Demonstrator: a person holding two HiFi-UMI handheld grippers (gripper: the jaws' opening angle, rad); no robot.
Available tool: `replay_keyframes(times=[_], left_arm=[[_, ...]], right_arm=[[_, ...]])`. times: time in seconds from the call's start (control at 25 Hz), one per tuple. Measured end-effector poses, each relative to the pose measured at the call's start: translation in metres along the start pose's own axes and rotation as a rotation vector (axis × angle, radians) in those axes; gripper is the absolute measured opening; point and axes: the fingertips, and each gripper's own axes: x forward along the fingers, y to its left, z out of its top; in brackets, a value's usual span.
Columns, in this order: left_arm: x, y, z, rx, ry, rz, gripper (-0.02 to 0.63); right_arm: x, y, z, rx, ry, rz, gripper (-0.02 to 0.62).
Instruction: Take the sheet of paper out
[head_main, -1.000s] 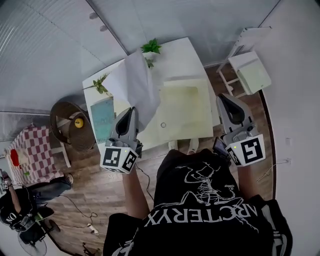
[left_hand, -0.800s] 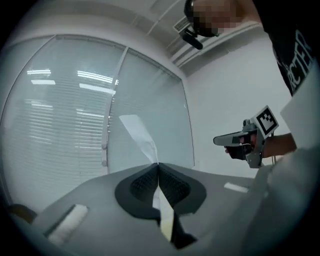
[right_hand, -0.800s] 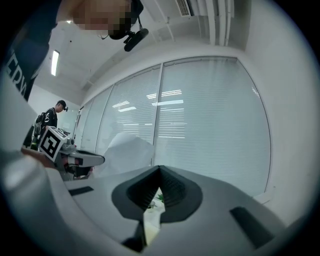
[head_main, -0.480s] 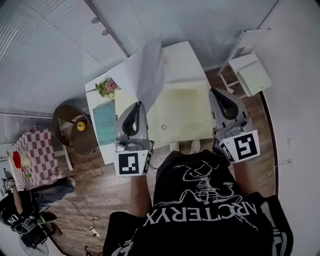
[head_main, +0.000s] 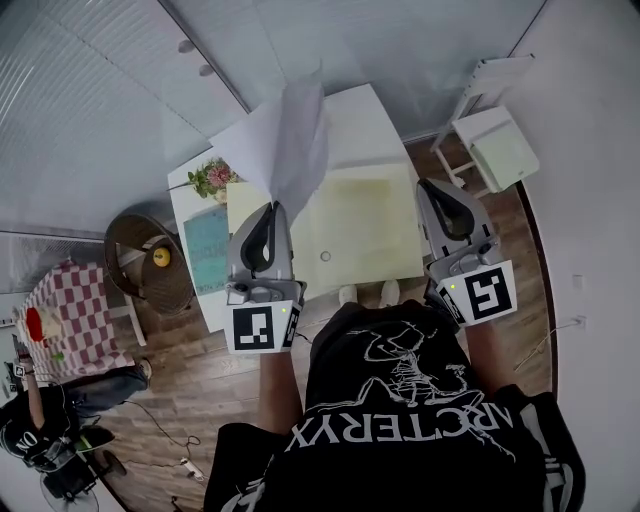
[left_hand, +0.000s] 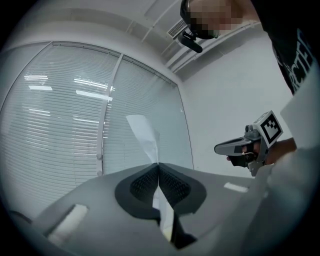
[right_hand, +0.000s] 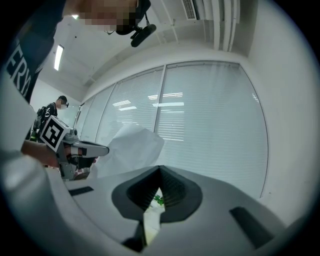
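Note:
My left gripper (head_main: 272, 207) is shut on the lower edge of a white sheet of paper (head_main: 282, 140), which stands up above the white table (head_main: 375, 115) and curls at the top. In the left gripper view the sheet (left_hand: 143, 134) rises from between the closed pads of the left gripper (left_hand: 158, 165). A pale yellow flat folder (head_main: 365, 225) lies on the table below it. My right gripper (head_main: 432, 187) hovers over the table's right edge, apart from the paper. Its pads (right_hand: 160, 168) meet with nothing between them. The right gripper view shows the sheet (right_hand: 132, 150) at its left.
A teal book (head_main: 207, 245) and a pot of flowers (head_main: 214, 176) sit on the table's left side. A wicker chair (head_main: 138, 262) stands left of the table, a white stool (head_main: 500, 145) to its right. A checked cloth (head_main: 55, 312) and a person (head_main: 40, 425) are at lower left.
My left gripper rose and shifted right with the sheet, rolling a little, and the paper now stands higher above the table. The right gripper stayed where it was.

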Motion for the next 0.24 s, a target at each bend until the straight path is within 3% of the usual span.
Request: replay_keyframes(times=[0.24], left_arm=[[0.0006,-0.0037,0.0012,0.001,0.006,-0.005,0.009]], right_arm=[[-0.0036,-0.0016,-0.0005,0.003,0.008,-0.007,0.011]])
